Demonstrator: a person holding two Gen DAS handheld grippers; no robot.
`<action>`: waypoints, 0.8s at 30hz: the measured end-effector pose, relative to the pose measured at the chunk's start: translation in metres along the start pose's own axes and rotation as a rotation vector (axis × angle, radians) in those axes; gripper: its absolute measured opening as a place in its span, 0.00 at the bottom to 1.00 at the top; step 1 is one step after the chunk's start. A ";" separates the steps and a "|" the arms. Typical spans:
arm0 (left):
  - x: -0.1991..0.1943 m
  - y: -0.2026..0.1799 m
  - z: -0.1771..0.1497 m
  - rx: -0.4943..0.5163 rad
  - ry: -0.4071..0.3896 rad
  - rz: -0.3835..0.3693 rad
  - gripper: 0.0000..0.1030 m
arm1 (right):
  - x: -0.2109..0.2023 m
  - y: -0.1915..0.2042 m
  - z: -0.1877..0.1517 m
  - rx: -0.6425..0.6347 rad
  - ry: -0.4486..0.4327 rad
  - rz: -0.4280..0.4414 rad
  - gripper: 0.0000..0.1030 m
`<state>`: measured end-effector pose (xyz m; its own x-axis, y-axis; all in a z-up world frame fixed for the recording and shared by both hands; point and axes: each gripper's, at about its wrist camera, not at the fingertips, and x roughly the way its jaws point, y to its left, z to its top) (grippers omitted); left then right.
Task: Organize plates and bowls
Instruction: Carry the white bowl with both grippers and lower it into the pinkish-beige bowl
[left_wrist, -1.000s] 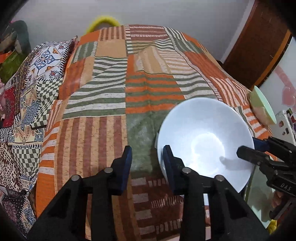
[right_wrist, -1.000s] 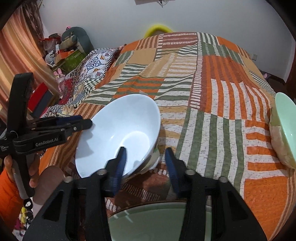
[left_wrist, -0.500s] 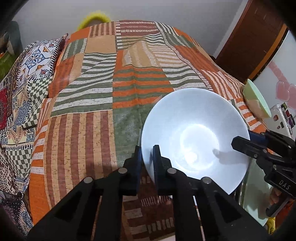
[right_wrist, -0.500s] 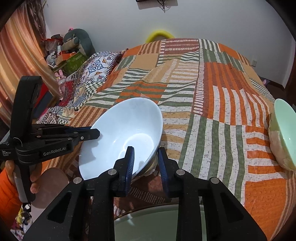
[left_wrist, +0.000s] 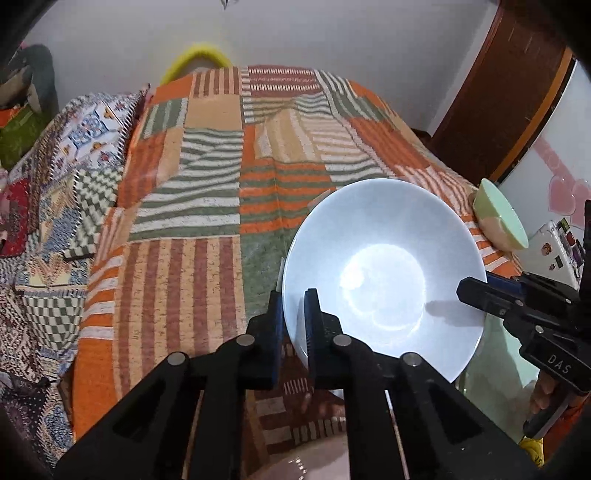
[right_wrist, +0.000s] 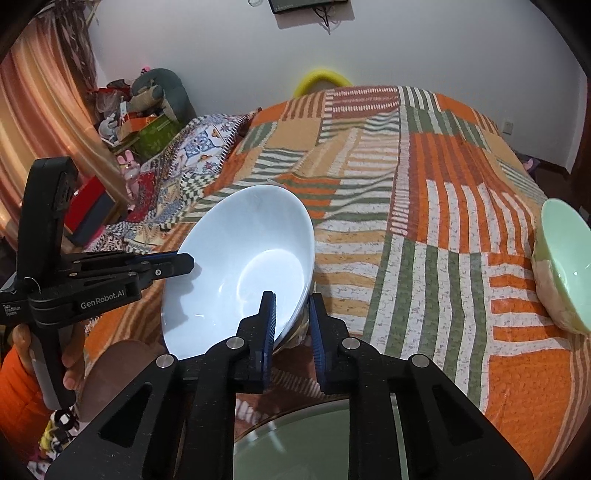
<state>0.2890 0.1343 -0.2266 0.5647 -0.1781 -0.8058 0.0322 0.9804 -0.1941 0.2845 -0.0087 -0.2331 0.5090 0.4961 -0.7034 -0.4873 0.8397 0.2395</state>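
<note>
The white bowl (left_wrist: 384, 273) is clamped at opposite rims by left gripper (left_wrist: 293, 325) and right gripper (right_wrist: 291, 325); a level, coordinated lift is required next.

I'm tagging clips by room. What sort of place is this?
Most likely a bedroom: a patchwork bedspread covers a bed, a patterned pillow lies on it, and stuffed toys sit by the curtain.

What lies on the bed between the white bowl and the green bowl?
Only bare patchwork bedspread. The right wrist view shows nothing resting on the striped stretch between the white bowl and the green bowl.
</note>
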 end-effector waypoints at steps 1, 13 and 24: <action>-0.005 -0.001 -0.001 0.003 -0.009 0.004 0.09 | -0.002 0.002 0.000 -0.002 -0.005 0.000 0.16; -0.091 -0.018 -0.028 0.024 -0.119 0.016 0.09 | -0.052 0.031 -0.006 -0.034 -0.082 0.031 0.16; -0.131 -0.016 -0.084 -0.019 -0.119 0.049 0.09 | -0.066 0.057 -0.039 -0.055 -0.064 0.083 0.16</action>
<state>0.1451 0.1354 -0.1646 0.6589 -0.1176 -0.7430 -0.0128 0.9858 -0.1674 0.1956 -0.0023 -0.1993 0.5087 0.5776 -0.6384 -0.5668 0.7828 0.2567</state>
